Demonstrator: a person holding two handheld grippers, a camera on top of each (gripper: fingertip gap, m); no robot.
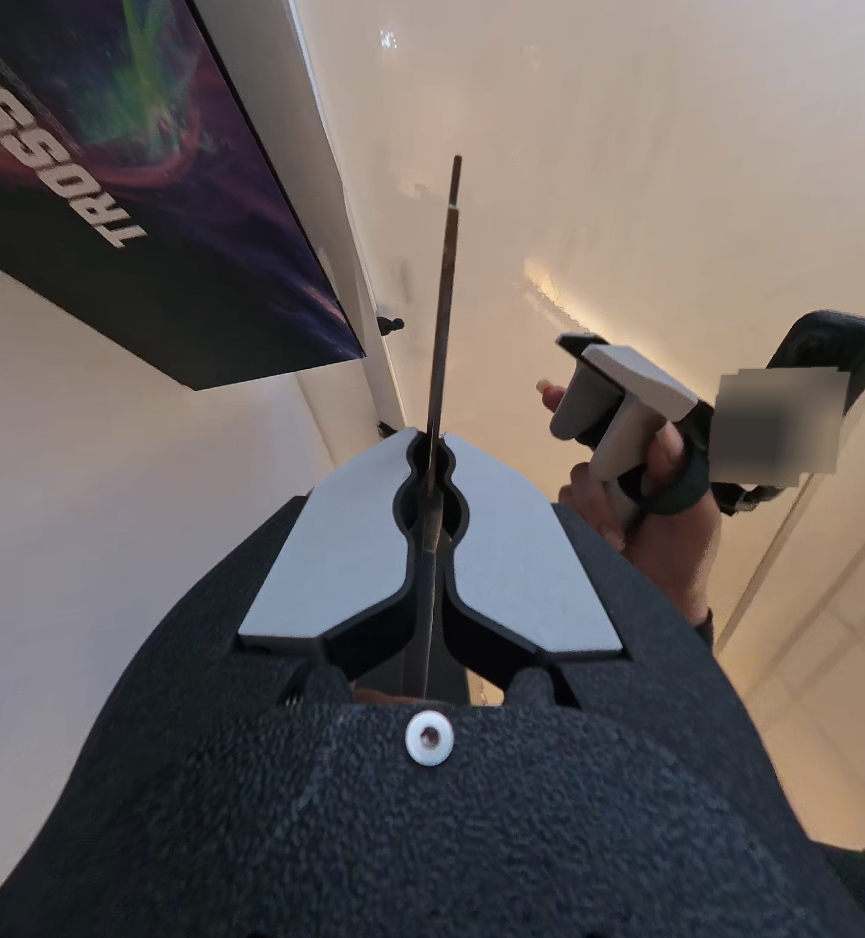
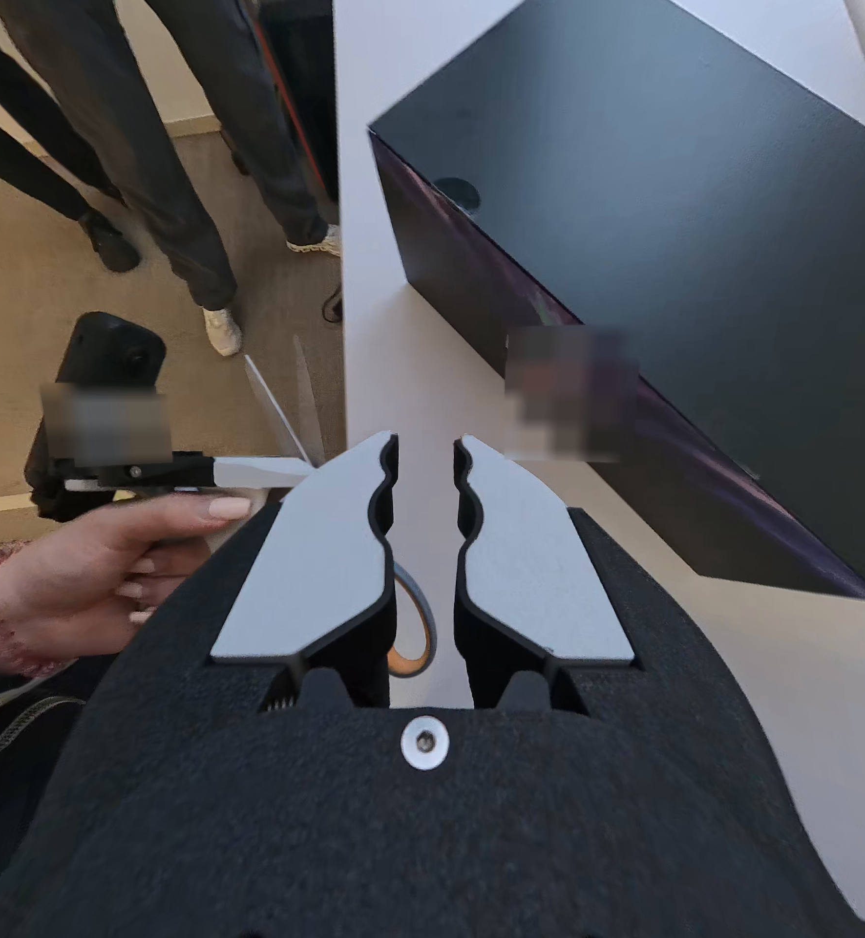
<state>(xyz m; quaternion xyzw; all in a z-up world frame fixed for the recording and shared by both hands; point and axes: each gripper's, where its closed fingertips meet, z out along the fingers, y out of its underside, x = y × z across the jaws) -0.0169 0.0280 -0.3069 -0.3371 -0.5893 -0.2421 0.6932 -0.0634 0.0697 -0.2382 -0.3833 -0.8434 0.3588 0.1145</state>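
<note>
Scissors (image 1: 445,304) are clamped in the left claw (image 1: 433,446), whose two grey fingers are closed tight on the metal. In the left wrist view the blades are seen edge-on as a thin dark strip that passes through the notch between the fingers and projects far beyond the tips. In the right wrist view the blades are seen slightly parted, pointing out over the floor (image 2: 14,304) beyond the left edge of the worktop (image 2: 369,355). One grey handle loop (image 2: 415,634) with an orange lining is seen low in the gap of the right claw (image 2: 426,446). Whether that loop touches either finger cannot be told.

The right claw is released: its fingers are spread apart and nothing is held between them. It is held above the white worktop, just beside the left claw. The left claw is carried by the left hand (image 2: 90,568), and the right claw by the right hand (image 1: 663,533).

A black box (image 2: 674,228) lies on the worktop, to the far right of the right claw and apart from it. A coloured print is carried on one long side of the box. Legs of standing persons (image 2: 166,152) are seen on the floor at far left, well apart from both claws
</note>
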